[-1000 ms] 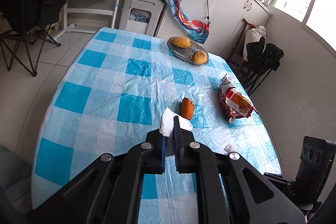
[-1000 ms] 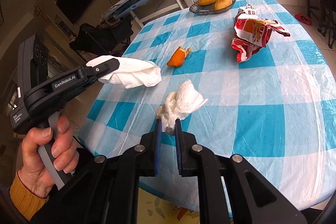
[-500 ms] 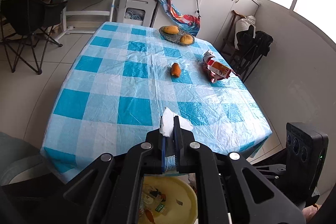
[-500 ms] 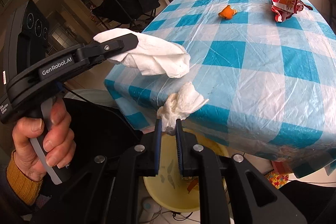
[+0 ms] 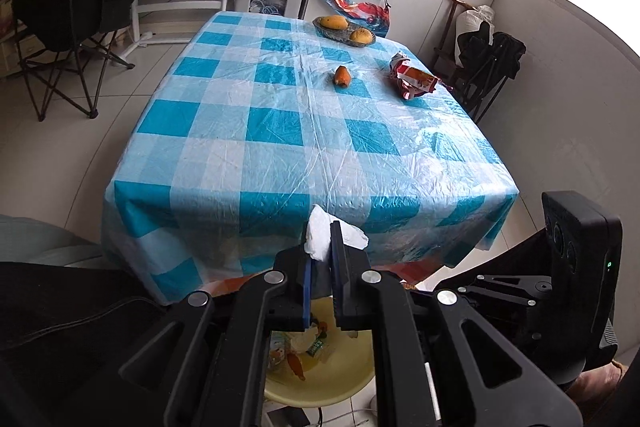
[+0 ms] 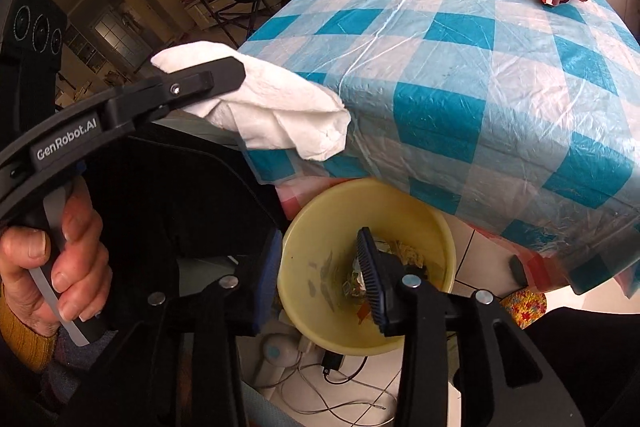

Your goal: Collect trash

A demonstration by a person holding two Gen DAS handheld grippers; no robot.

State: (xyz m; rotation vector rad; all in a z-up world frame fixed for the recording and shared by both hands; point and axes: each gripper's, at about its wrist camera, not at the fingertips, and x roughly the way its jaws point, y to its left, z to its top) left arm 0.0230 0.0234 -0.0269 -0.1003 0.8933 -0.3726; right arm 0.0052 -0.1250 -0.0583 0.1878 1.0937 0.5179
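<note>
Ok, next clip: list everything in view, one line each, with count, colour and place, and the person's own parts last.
tablecloth: one, blue-white check, on table
tissue: one, white, in left gripper
peel: one, orange, mid-table
snack wrapper: one, red-white, right table edge
fruit basket: one, grey, two yellow fruits, far end
bin: one, yellow, floor under table edge
folding chair: one, black, left floor
left gripper: shut on tissue
right gripper: open, empty, over bin
hand: holds left gripper

- The left gripper (image 5: 320,259) was clamped on a white tissue (image 5: 320,239).
- Under it stood a yellow bin (image 5: 344,375) with trash inside.
- On the checked table (image 5: 280,131) lay an orange peel (image 5: 343,76), a red wrapper (image 5: 414,81) and a fruit basket (image 5: 344,29).
</note>
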